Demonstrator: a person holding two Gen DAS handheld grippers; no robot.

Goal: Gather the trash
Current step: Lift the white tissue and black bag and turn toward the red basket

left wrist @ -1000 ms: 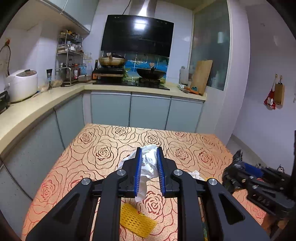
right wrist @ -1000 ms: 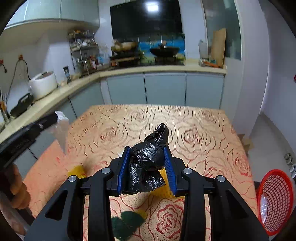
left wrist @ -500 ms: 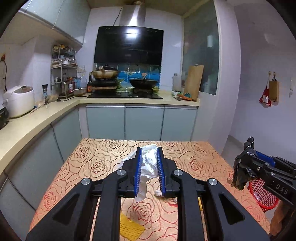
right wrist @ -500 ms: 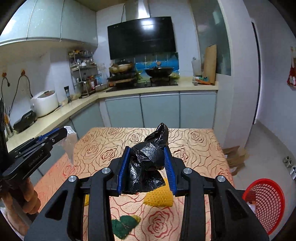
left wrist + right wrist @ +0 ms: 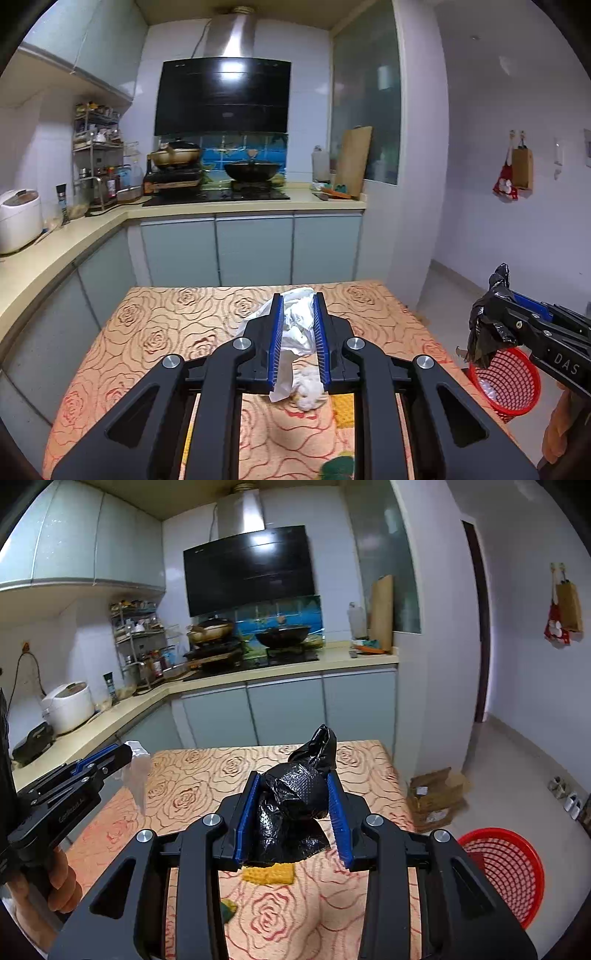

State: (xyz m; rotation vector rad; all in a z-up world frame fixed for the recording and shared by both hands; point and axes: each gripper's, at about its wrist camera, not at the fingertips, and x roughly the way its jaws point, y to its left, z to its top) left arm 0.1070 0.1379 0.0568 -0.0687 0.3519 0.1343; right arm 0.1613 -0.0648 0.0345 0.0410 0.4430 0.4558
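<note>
Both pickups look done; the drop is left. The left gripper [image 5: 298, 334] clenches a white tissue [image 5: 295, 325] above the table [image 5: 147, 332], its tail hanging down. The right gripper [image 5: 291, 808] grips a black bag [image 5: 295, 797], peak pointing up. A sponge [image 5: 267, 874] lies below; the red basket [image 5: 517, 867] waits on the floor beyond.

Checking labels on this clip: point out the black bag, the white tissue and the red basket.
black bag [image 5: 291, 797], right wrist view, crumpled middle.
white tissue [image 5: 297, 323], left wrist view, bunched centre.
red basket [image 5: 513, 875], right wrist view, mesh inner wall.
</note>
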